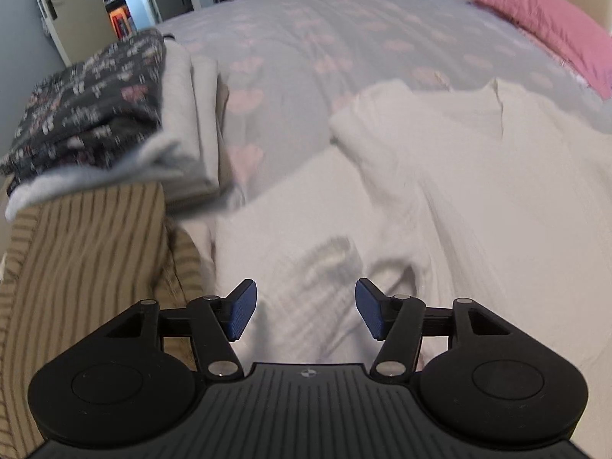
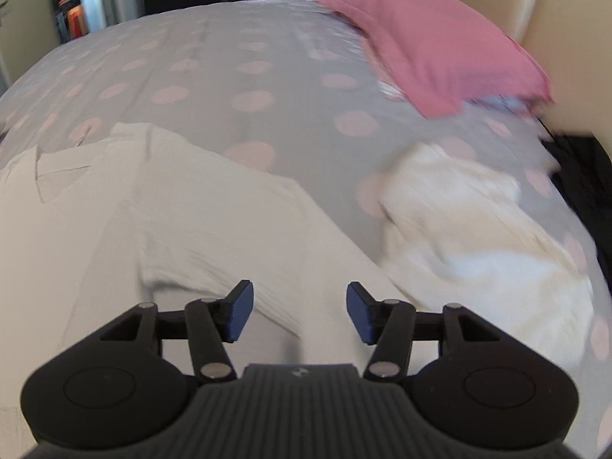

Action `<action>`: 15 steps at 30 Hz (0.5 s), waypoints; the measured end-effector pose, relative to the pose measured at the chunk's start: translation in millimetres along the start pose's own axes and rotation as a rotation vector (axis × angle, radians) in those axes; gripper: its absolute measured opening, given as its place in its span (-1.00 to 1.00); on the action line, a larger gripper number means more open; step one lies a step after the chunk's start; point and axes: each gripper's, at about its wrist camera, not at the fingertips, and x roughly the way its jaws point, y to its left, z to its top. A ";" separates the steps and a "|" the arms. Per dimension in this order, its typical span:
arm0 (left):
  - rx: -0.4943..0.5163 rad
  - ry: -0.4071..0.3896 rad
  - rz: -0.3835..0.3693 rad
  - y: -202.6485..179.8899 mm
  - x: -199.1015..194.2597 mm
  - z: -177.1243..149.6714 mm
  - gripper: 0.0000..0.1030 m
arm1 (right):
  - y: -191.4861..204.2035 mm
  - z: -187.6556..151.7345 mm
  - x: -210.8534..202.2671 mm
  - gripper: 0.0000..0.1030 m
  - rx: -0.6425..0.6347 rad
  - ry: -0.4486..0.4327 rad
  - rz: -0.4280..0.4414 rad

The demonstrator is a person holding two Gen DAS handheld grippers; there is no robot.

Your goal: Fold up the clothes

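left tool (image 1: 306,311): blue pads spread wide, nothing between them, hanging just over the rumpled near part of the white garment (image 1: 459,191)

right tool (image 2: 299,311): also spread apart and empty, sitting above the near edge of the same white garment (image 2: 172,210)

white garment: laid out across the near side of the bed (image 1: 306,38), collar end pointing away toward the far side. One sleeve sticks out toward the folded pile in the left wrist view. It's wrinkly and a bit blurry up close, so can't make out much detail

folded pile: sits at the left of the left view. Dark floral piece (image 1: 91,103) on top, grey folded piece (image 1: 183,145) under it, and a tan striped one (image 1: 84,267) at the bottom, closest to the camera

other white item: a crumpled cream-white cloth (image 2: 470,222) lies to the right of the garment in the right wrist view, apart from it, too smeared to say what it is

bedding: grey cover with pink dots, pink pillow (image 2: 428,42) at the far right by the headboard

background: a door (image 1: 49,4) stands at the far left
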 end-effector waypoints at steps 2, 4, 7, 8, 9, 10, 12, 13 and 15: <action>-0.005 0.014 0.009 -2.1 4.4 -3.2 0.08 | -13.7 -11.5 0.1 0.13 0.044 0.024 0.007; -0.010 0.026 0.021 -3.4 7.4 -4.2 0.08 | -17.7 -16.2 4.6 0.14 0.056 0.058 0.029; -0.019 0.044 0.039 -5.4 11.9 -5.6 0.08 | -14.9 -22.9 14.8 0.18 0.041 0.084 0.050; -0.021 0.050 0.045 -6.1 13.3 -6.0 0.08 | -13.9 -24.4 20.3 0.18 0.038 0.097 0.048; -0.024 0.055 0.050 -6.7 14.5 -6.4 0.08 | -12.9 -26.0 25.9 0.18 0.035 0.109 0.045; -0.029 0.050 0.041 -6.8 12.8 -6.1 0.08 | -11.9 -27.5 31.4 0.18 0.032 0.122 0.043; -0.036 0.046 0.032 -6.8 10.9 -5.3 0.08 | -11.2 -30.2 43.2 0.18 0.023 0.146 0.041; -0.038 0.047 0.029 -6.6 10.6 -4.9 0.08 | -10.9 -31.0 49.4 0.18 0.013 0.158 0.035; -0.042 0.049 0.025 -6.3 10.1 -3.9 0.08 | -10.4 -33.8 60.9 0.13 -0.011 0.188 0.020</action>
